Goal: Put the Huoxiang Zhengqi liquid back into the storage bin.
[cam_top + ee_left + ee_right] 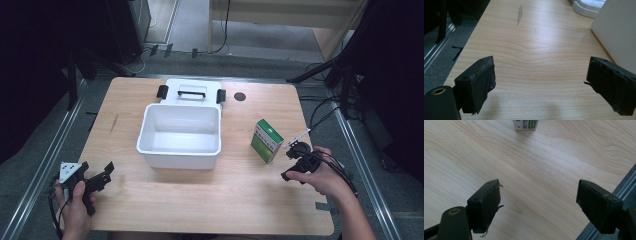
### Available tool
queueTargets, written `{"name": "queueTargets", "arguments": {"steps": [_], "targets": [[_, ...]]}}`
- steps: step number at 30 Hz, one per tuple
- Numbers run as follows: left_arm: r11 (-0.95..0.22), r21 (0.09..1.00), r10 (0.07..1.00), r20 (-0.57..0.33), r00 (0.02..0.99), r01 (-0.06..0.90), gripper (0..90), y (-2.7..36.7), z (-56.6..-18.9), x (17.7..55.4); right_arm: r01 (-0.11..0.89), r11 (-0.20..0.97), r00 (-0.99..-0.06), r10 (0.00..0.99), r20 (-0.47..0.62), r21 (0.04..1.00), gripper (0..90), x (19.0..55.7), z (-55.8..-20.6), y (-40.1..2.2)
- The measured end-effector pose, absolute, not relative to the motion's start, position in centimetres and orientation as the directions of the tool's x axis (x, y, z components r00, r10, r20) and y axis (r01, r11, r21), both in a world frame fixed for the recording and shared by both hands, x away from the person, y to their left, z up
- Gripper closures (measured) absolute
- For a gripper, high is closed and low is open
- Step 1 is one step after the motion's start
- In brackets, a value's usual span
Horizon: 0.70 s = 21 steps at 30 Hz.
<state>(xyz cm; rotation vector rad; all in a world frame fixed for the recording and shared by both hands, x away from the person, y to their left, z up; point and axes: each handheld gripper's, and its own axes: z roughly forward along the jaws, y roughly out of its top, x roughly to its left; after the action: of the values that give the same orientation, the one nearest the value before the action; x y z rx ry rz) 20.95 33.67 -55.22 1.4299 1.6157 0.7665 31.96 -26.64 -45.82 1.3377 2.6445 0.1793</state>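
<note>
Wood grain runs across the table (pixel 165 195), and at its near-left corner a hand (pixel 75 210) holds the left gripper (pixel 106 172), which points toward the white bin; in the left gripper view its jaws stand wide apart with only bare tabletop between them. Right of it, near the table's middle, sits the white bin (pixel 179 150), open-topped with nothing inside, and its white lid (pixel 191 91) with black latches lies flat just behind it, touching the bin's far rim. Further right stands the green and white box (pixel 268 140), upright and turned at an angle, apart from the bin. Just right of the box, the other hand (pixel 325 175) holds the right gripper (pixel 292 150) near it without touching; in the right gripper view the jaws gape wide over bare wood, holding nothing, with the box (pixel 525 124) at the top edge.
</note>
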Motion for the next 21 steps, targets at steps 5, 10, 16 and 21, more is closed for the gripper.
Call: {"name": "queueTargets", "arguments": {"steps": [5,10,16,21], "targets": [[0.17,0.861,0.982,-0.186,-0.013,0.479,8.9,33.7,-55.2,21.0,0.783,0.6,-0.592,0.8,-0.1,0.165,20.1,32.6,-44.8,-26.0],[0.179,0.862,0.981,-0.192,-0.021,0.475,8.9,33.6,-55.2,21.0,0.78,0.609,-0.605,0.792,-0.075,0.144,22.0,33.4,-43.7,-24.9],[0.179,0.86,0.982,-0.187,-0.03,0.479,8.9,33.6,-55.2,21.1,0.775,0.62,-0.613,0.785,-0.092,0.125,22.6,34.5,-42.4,-23.7],[0.178,0.859,0.982,-0.187,-0.029,0.48,9.0,33.6,-55.2,21.1,0.767,0.631,-0.623,0.776,-0.097,0.118,22.5,35.4,-41.2,-22.5]]}}
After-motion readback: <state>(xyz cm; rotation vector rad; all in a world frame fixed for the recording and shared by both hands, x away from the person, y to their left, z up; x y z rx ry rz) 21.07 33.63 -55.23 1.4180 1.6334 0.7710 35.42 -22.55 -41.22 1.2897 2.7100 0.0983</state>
